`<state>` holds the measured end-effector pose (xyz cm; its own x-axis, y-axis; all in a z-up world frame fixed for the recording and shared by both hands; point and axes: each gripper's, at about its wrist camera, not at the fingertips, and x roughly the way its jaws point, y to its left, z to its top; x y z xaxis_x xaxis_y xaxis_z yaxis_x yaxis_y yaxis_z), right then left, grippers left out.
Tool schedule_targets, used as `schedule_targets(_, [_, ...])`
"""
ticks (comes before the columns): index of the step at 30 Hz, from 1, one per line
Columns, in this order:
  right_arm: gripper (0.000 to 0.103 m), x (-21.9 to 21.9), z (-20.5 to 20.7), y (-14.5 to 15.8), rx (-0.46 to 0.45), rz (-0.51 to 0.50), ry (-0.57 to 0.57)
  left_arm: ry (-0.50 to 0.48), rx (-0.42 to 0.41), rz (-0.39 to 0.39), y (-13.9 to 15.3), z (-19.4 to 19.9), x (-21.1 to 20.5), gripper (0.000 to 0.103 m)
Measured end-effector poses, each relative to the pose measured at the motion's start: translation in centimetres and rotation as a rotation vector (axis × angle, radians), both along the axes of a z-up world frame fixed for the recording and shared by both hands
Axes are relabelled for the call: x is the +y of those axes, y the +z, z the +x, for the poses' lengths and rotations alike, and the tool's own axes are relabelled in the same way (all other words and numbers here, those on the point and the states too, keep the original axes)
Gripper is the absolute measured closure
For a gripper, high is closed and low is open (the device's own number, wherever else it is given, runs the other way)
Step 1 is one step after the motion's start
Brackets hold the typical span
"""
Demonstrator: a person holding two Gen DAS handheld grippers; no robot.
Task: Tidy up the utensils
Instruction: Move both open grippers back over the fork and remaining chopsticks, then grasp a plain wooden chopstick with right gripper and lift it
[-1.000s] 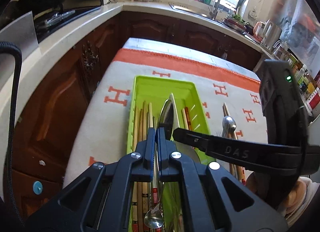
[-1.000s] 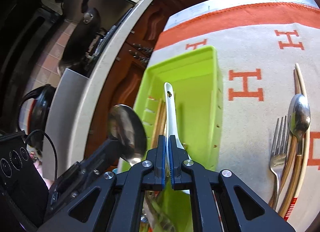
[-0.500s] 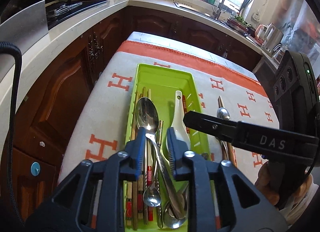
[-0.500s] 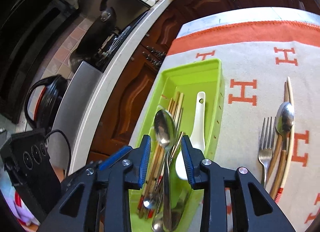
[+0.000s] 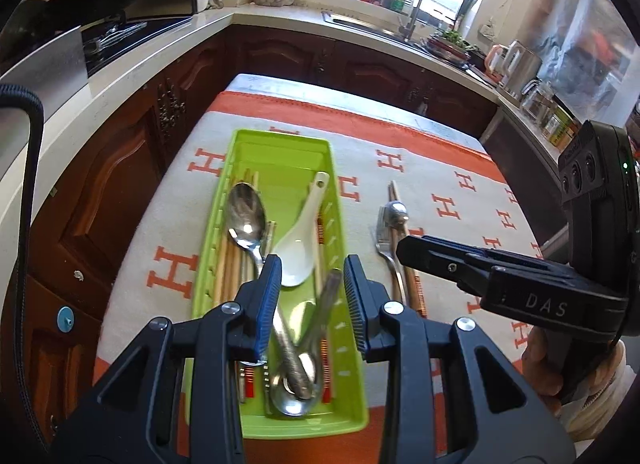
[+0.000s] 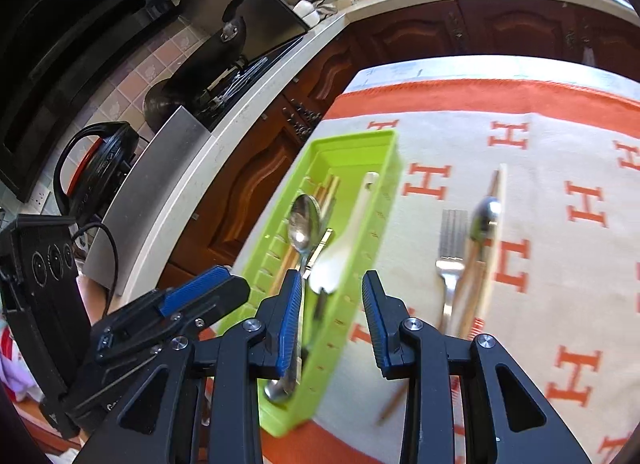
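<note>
**Both grippers hang open over the filled green tray**

The long lime-green plastic utensil tray (image 5: 340, 223) lies lengthwise on a cream tablecloth with orange H letters and an orange border (image 5: 448, 183). Inside it a large polished steel spoon (image 5: 245, 215) rests bowl-up on a bundle of wooden chopsticks (image 5: 230, 264) along the tray's left wall, and a white ceramic soup spoon (image 5: 298, 244) lies slanted beside it, its handle toward the far right wall. More metal cutlery crosses at the near end.

The left gripper (image 5: 312, 304) hangs above the tray's near half, its blue-padded fingers apart with nothing pressed between them. The left gripper's jaws have just been opening. The right gripper (image 6: 332, 324) is likewise spread and empty, over the tray's right wall.

On the cloth to the right of the tray, apart from it, lie a steel fork (image 6: 451, 248), a smaller steel spoon (image 6: 485, 215) and more chopsticks (image 6: 494, 264), close together.
</note>
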<state>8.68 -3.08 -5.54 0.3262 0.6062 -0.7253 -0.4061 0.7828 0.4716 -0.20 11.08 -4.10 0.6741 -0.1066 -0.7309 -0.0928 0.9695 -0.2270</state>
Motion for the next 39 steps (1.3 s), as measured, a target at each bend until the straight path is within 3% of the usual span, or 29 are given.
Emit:
schedule_targets(12, [0.072,-9.3,-0.5,1.1,-0.043,-0.054,-0.129,-0.099,0.021,0.004,-0.1,0.9,-5.9,0.074])
schedule_targets(22, [0.072,-12.6,2.4,-2.9,0.018,-0.118,-0.189,-0.119,0.061,0.008,-2.7,4.7,-7.6,0.074])
schedule_targets(27, [0.072,-11.9,4.0,-5.4,0.065,-0.108,-0.169,-0.141,0.113,-0.004,-4.6,6.3,-8.2,0.074])
schedule_targets(33, [0.072,-9.2,5.5,-7.4,0.055,-0.155,-0.115,-0.153,0.139,0.002,-5.8,6.7,-8.6,0.074])
schedule_targets(39, [0.082,-7.1,6.7,-8.2,0.032,-0.193,-0.12,-0.14,0.144,-0.014,-6.1,6.8,-7.8,0.074])
